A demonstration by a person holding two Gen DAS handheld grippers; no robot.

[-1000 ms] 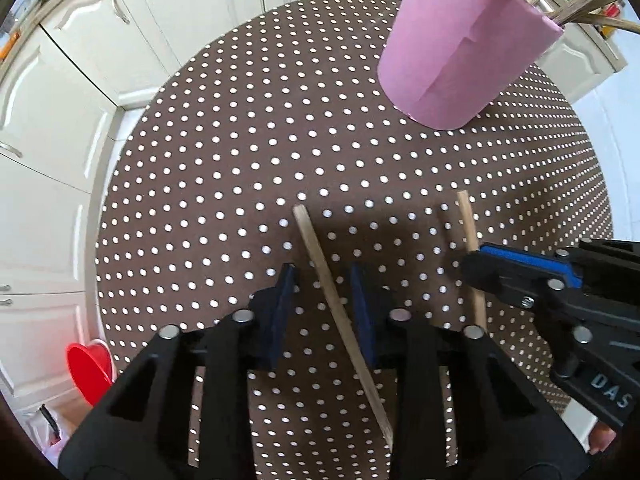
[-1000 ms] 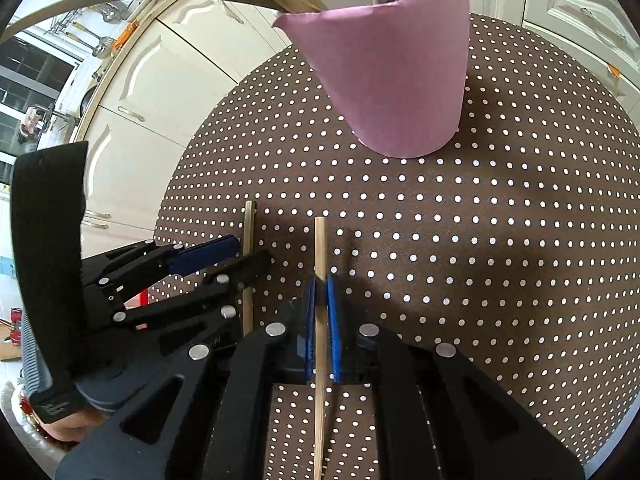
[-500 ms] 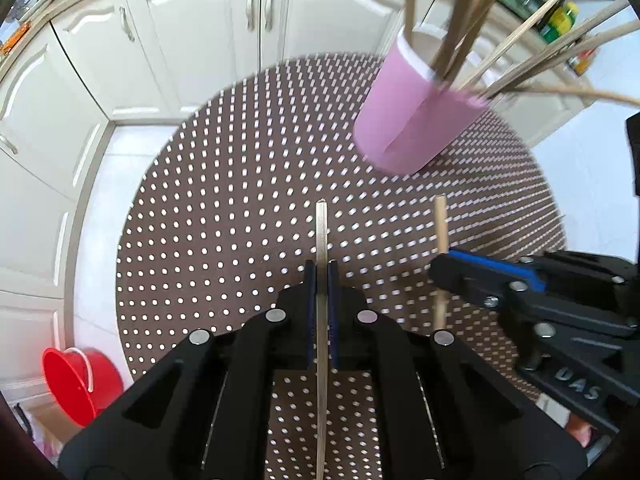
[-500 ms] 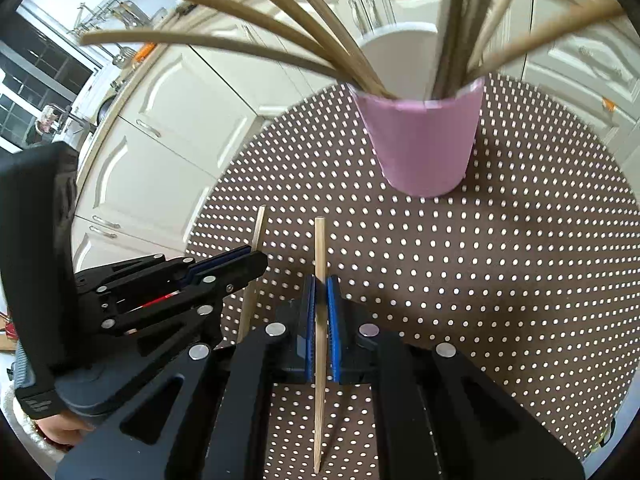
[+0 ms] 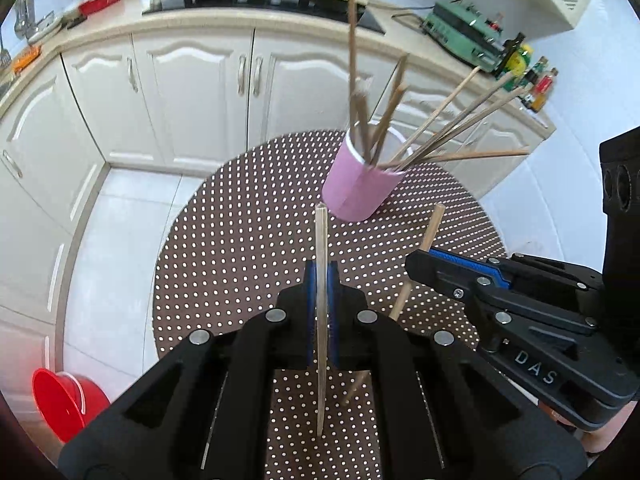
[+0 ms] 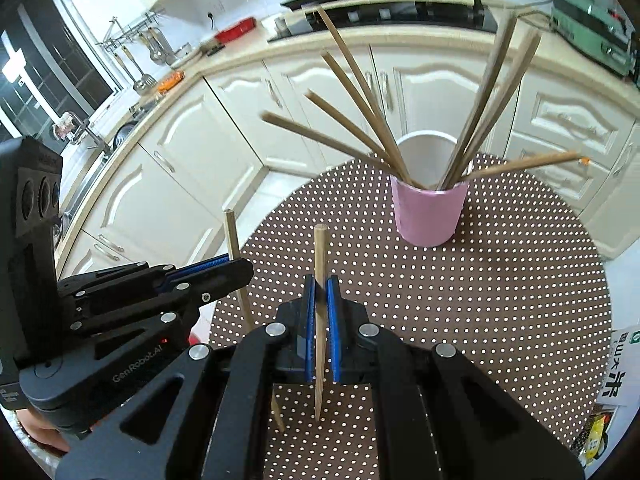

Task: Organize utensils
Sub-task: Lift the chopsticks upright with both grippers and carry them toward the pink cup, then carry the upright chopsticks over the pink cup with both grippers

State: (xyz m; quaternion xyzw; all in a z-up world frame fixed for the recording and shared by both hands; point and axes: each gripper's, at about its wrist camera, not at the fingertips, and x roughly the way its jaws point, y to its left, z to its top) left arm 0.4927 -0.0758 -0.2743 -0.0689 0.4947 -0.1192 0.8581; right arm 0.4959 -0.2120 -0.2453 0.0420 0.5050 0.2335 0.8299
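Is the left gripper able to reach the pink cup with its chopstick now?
Probably yes. The left gripper, shut on a chopstick, has open table between it and the pink cup; only the leaning chopsticks crowd the rim.

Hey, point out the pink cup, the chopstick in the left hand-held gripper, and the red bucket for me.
pink cup (image 5: 356, 192), left wrist view, on its pink side wall.
chopstick (image 5: 321, 236), left wrist view, on the shaft above the blue pads.
red bucket (image 5: 68, 404), left wrist view, on its red outer wall.

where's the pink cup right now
The pink cup stands on the far side of the dotted round table, ahead of both grippers and full of wooden chopsticks.
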